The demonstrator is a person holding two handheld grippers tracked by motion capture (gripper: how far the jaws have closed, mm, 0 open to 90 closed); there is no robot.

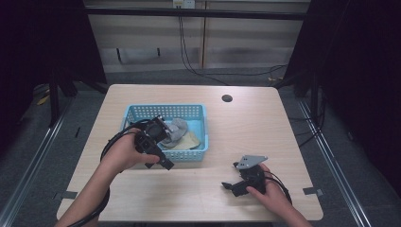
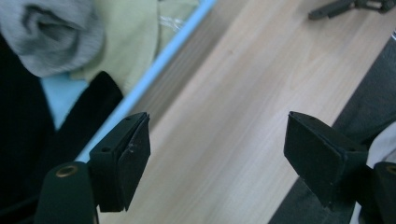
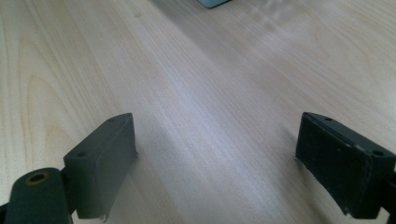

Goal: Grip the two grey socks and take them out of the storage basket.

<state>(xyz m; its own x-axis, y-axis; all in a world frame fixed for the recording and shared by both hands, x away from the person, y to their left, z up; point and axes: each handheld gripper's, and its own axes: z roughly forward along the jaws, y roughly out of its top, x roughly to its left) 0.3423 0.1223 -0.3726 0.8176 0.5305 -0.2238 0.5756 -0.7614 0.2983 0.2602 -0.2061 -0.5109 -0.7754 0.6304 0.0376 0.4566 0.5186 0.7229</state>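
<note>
Left gripper (image 1: 161, 142) hangs at the front left edge of the blue basket (image 1: 142, 111), held in the person's left hand (image 1: 124, 153), with its jaws spread wide and nothing between them. In the left gripper view (image 2: 217, 158) one jaw sits over the basket's front rim (image 2: 154, 70) and the other over the table's (image 1: 246, 127) near edge, so bare wood fills the gap between them.

Inside the basket, just beyond that gripper, lies a grey sock (image 1: 177, 130) rolled into a soft ball; in the left gripper view the sock (image 2: 51, 37) shows a ribbed knit with a folded hollow in its middle. It rests on a pale yellow-green cloth (image 2: 126, 42) spread flat over the basket floor, and a dark cloth (image 2: 93, 102) lies beside it against the front wall. The sock is apart from both jaws, up and to the left of the nearer one in that view.

Right gripper (image 1: 230, 185) rests low over the table's front right part in the right hand (image 1: 272, 191), well apart from the basket. Its own view (image 3: 217, 163) shows the jaws spread wide over bare wood, holding nothing, with a corner of the basket (image 3: 212, 3) at the top edge.
</note>
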